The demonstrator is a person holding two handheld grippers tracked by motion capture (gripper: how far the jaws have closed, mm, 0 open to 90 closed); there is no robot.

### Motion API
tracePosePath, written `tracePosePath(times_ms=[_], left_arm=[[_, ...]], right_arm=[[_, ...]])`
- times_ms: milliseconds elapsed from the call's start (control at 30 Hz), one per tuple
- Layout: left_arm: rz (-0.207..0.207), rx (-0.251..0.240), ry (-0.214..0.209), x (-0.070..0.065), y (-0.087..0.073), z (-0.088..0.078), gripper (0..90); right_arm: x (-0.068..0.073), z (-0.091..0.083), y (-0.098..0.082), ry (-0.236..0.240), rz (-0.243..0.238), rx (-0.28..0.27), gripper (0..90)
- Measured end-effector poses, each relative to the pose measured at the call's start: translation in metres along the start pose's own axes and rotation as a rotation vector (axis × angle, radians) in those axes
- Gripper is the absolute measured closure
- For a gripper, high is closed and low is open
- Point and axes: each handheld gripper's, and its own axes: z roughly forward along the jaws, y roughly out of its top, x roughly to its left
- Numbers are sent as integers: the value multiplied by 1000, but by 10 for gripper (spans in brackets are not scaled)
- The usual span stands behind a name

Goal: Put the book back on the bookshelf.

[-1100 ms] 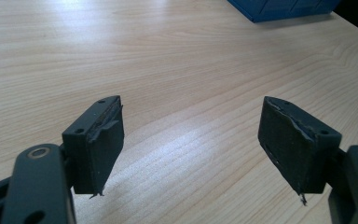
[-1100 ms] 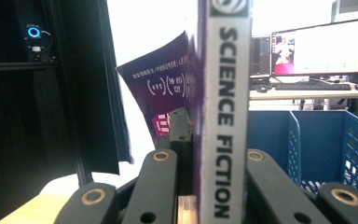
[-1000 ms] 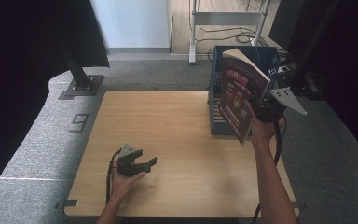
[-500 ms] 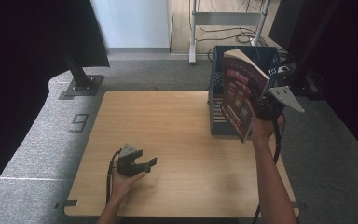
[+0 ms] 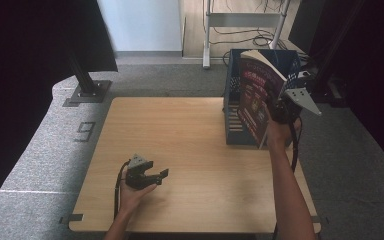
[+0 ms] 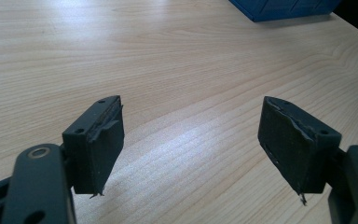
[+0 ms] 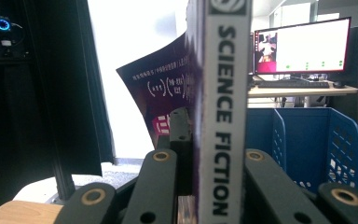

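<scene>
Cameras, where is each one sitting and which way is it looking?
High view: above the table's near edge, looking forward and down; both forearms, left gripper and right gripper show.
Left gripper view: on the left gripper, looking across the table; open jaws show.
Right gripper view: on the right gripper, facing the book.
All three share the blue basket.

The high view is evenly lit at the centre, while black curtains darken its left and right edges. In the left gripper view, a soft glare patch lies on the pale worktop [image 6: 182, 70] at lower centre. In the right gripper view, the bright upper-centre background is blown out; the near book [image 7: 223, 116] spine looks slightly soft.
</scene>
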Motion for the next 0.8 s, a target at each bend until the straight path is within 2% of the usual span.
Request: tracePosePath(times_ms=[367,800], left_arm=[[2,7,-17,1,0,4,227],[6,6,-8,0,-1,3,228]], right_arm=[[-3,28,-12,-43,15,17,817],[-5,44,-20,-77,30,20,817]])
